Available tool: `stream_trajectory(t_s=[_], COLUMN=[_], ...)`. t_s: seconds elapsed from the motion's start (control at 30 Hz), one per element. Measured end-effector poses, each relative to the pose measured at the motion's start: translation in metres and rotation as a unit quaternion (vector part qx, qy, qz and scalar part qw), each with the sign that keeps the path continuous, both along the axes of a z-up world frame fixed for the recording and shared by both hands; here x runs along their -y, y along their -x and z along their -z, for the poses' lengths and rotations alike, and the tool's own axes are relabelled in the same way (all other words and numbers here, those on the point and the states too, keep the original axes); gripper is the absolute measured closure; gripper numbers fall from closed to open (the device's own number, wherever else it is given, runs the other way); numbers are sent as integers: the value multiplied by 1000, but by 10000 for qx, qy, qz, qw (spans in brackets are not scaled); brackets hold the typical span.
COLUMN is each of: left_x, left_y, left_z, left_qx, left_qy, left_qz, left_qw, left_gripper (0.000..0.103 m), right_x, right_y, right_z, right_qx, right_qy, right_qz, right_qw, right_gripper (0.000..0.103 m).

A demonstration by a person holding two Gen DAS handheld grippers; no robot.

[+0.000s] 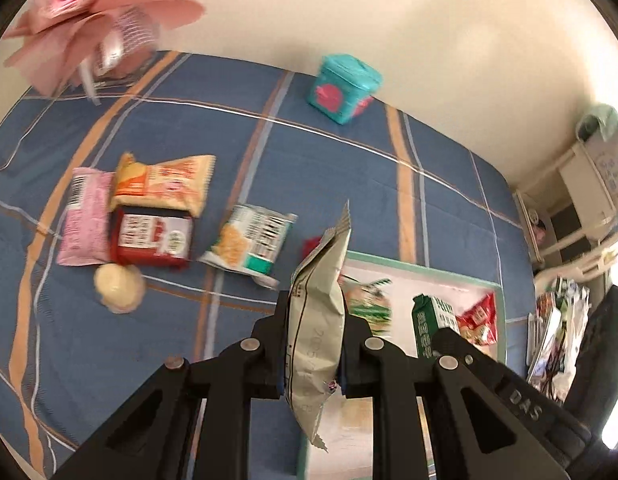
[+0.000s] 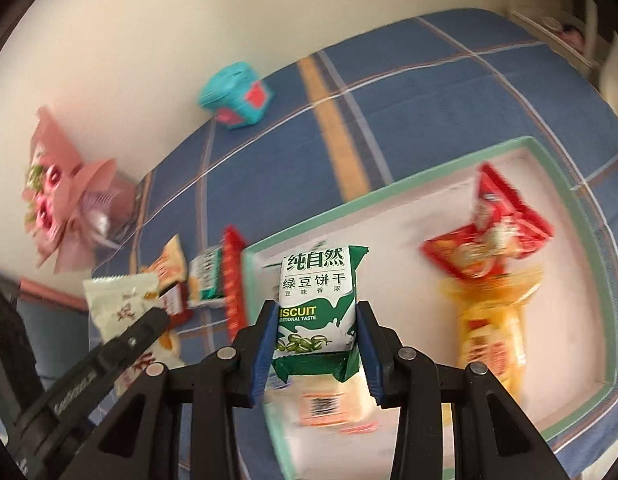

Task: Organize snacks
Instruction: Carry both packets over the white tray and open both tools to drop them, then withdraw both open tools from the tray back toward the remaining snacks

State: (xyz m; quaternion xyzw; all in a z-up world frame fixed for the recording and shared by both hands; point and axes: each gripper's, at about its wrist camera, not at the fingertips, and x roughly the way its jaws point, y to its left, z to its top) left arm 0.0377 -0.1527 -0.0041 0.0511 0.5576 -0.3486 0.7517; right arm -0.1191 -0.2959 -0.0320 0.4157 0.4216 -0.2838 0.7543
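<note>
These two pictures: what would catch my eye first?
Each gripper clamps a snack: the left gripper pinches a pale packet, the right gripper a green biscuit pack above the green-rimmed tray. More snacks lie on the blue checked sheet, with a teal box by the wall.

Plain cream wall [image 1: 389, 20] behind, evenly lit, no shadows of note. Bed [image 1: 329, 168] covered in blue plaid sheet with orange and white stripes, pushed against the wall. Pink paper bouquet [image 1: 89, 12] in the far corner. White shelving [image 1: 581, 208] at bed's end, blurred, cluttered, contents unreadable.
</note>
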Motion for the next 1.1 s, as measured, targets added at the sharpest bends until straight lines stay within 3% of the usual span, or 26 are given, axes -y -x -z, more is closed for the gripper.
stream_trajectory(t_s=[0.5,0.97,1.1], left_x=[78,101,98], left_y=[62,78,76], left_z=[21,45,43], left_qx=[11,-284,-301], left_qy=[-100,-178,-153], left_qz=[1042,1354,1313], left_qw=[9945,9902,9908], left_gripper=[84,84,71], right_x=[43,59,58], right_y=[35,59,56], right_z=[29,32,22], right_qx=[-592,-673,-589], right_qy=[127,-41,25], right_qz=[529,893,850], right_qw=[9968,9937,9946], right_gripper=[62,61,61])
